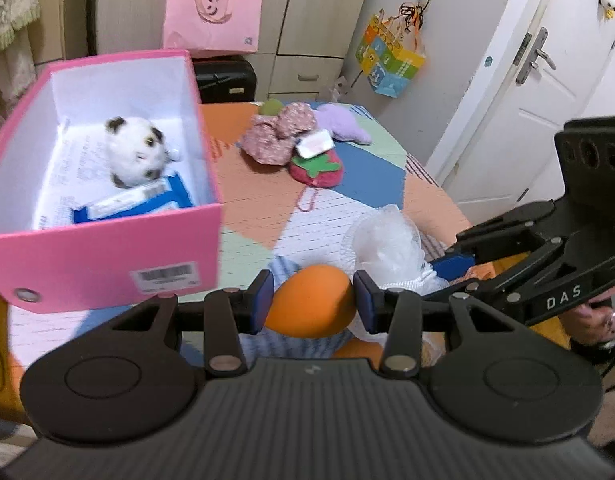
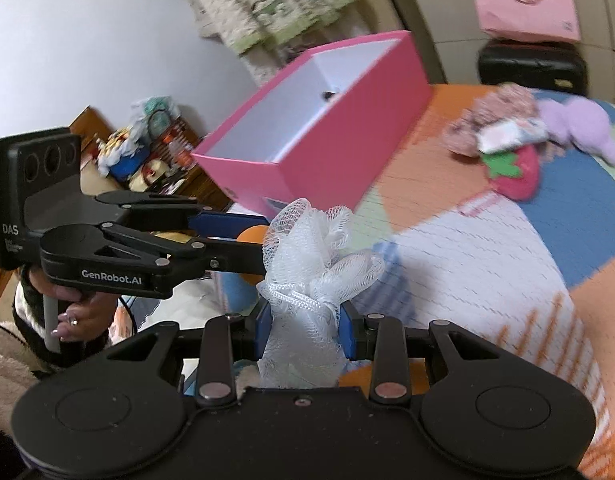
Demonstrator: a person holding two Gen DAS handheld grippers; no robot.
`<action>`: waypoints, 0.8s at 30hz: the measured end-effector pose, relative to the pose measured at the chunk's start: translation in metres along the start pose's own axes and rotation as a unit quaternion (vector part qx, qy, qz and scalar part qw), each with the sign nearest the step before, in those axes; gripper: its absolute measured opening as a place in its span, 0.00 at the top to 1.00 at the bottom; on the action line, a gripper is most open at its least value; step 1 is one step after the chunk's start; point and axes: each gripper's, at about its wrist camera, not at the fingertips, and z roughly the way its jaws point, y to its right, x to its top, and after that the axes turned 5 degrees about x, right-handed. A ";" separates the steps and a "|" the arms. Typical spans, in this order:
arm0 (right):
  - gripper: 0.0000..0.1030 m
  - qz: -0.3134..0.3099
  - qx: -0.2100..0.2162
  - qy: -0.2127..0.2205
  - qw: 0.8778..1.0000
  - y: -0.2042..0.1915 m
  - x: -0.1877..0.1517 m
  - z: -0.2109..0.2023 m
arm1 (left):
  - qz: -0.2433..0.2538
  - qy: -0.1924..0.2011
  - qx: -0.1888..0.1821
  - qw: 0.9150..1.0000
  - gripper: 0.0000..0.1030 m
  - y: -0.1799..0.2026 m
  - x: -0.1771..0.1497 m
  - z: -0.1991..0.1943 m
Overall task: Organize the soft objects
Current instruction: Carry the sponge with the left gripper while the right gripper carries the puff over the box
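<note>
My left gripper point(image 1: 313, 298) is shut on an orange soft ball point(image 1: 311, 304) just above the patchwork bedspread point(image 1: 263, 200). My right gripper point(image 2: 305, 326) is shut on a white mesh bath pouf point(image 2: 311, 256), which also shows in the left wrist view point(image 1: 387, 244). An open pink box point(image 1: 107, 256) stands at the left and holds a white plush animal point(image 1: 137, 150) and a blue-and-white packet point(image 1: 147, 200). The box also shows in the right wrist view point(image 2: 327, 152). Farther back lie a floral cloth item point(image 1: 279, 136), a red strawberry plush point(image 1: 317, 168) and a purple plush point(image 1: 345, 122).
A pink paper bag point(image 1: 213, 16) and a black case point(image 1: 225, 76) stand beyond the bed by the wardrobe. A colourful bag point(image 1: 389, 58) hangs on the wall beside a white door point(image 1: 527, 92). A cluttered wooden shelf point(image 2: 147, 152) is left of the bed.
</note>
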 end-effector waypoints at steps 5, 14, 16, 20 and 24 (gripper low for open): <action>0.62 -0.036 -0.001 -0.005 0.999 -0.029 0.022 0.016 | 0.009 0.025 0.015 1.000 0.59 -0.021 0.004 -0.022; 0.62 -0.084 -0.013 0.025 0.996 -0.060 0.071 0.041 | 0.019 0.089 0.039 0.995 0.59 -0.062 0.032 -0.038; 0.62 -0.095 -0.022 0.035 0.995 -0.064 0.086 0.047 | 0.027 0.104 0.047 0.993 0.60 -0.071 0.041 -0.040; 0.62 -0.116 -0.038 0.050 0.991 -0.068 0.114 0.061 | 0.026 0.121 0.056 0.991 0.59 -0.092 0.059 -0.035; 0.61 -0.135 -0.056 0.052 0.988 -0.060 0.132 0.085 | -0.007 0.112 0.054 0.992 0.59 -0.120 0.070 -0.014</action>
